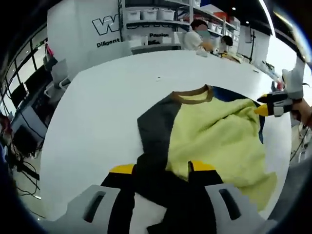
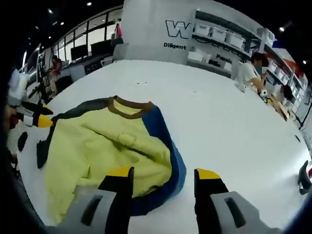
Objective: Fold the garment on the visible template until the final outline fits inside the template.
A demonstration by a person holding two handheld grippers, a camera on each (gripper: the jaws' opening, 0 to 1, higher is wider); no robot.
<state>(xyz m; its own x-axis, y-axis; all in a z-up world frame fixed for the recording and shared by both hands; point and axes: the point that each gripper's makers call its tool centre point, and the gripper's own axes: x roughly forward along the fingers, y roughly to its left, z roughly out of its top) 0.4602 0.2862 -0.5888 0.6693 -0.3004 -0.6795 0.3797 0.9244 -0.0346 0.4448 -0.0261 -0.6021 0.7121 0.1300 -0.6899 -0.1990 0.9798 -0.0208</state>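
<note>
A crumpled yellow garment (image 1: 219, 136) with a brown collar (image 1: 195, 93), a dark grey side (image 1: 156, 126) and a blue side (image 2: 168, 146) lies on the white table (image 1: 107, 102). My left gripper (image 1: 161, 168) is open at the garment's near edge, and the dark grey fabric runs between its spread jaws. It also shows at the left of the right gripper view (image 2: 36, 117), beside the grey sleeve. My right gripper (image 2: 163, 173) is open over the blue edge and also appears at the garment's far right (image 1: 268, 105). Yellow folds (image 2: 122, 141) are bunched in the middle.
The white table (image 2: 229, 122) stretches bare beyond the collar. People sit at its far end (image 1: 197, 36) (image 2: 251, 68). Shelves with white bins (image 1: 151, 14) and a white wall with lettering stand behind. Desks and cables lie past the left table edge (image 1: 24, 131).
</note>
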